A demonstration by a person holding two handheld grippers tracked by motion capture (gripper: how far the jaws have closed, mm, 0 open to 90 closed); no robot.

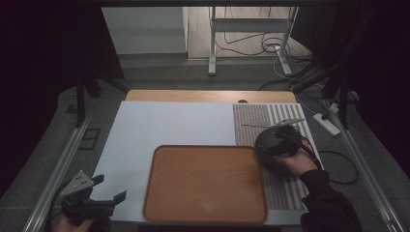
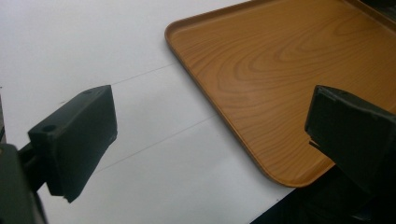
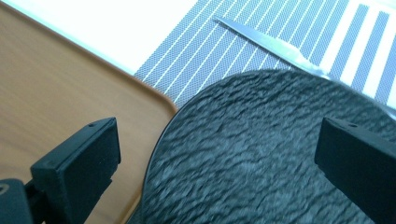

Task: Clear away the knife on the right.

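A round dark plate (image 1: 265, 145) with a rough texture lies on the striped placemat (image 1: 285, 188), just right of the wooden tray (image 1: 205, 183). My right gripper (image 1: 285, 140) hovers over it, held by a hand in a dark sleeve. In the right gripper view that gripper (image 3: 224, 140) is open, its jaws wide apart above the plate (image 3: 252, 154). A knife (image 3: 271, 42) rests on the placemat (image 3: 224, 51) just beyond the plate. My left gripper (image 1: 111, 187) sits open at the table's near left corner, over the white surface (image 2: 93, 46) beside the tray (image 2: 280, 70).
The tray holds nothing. The knife (image 1: 273, 123) lies across the mat behind the plate. A white sheet (image 1: 164, 125) covers the table's left and middle. Metal rails run along both sides of the table, and cables and a power strip (image 1: 328, 123) lie on the floor to the right.
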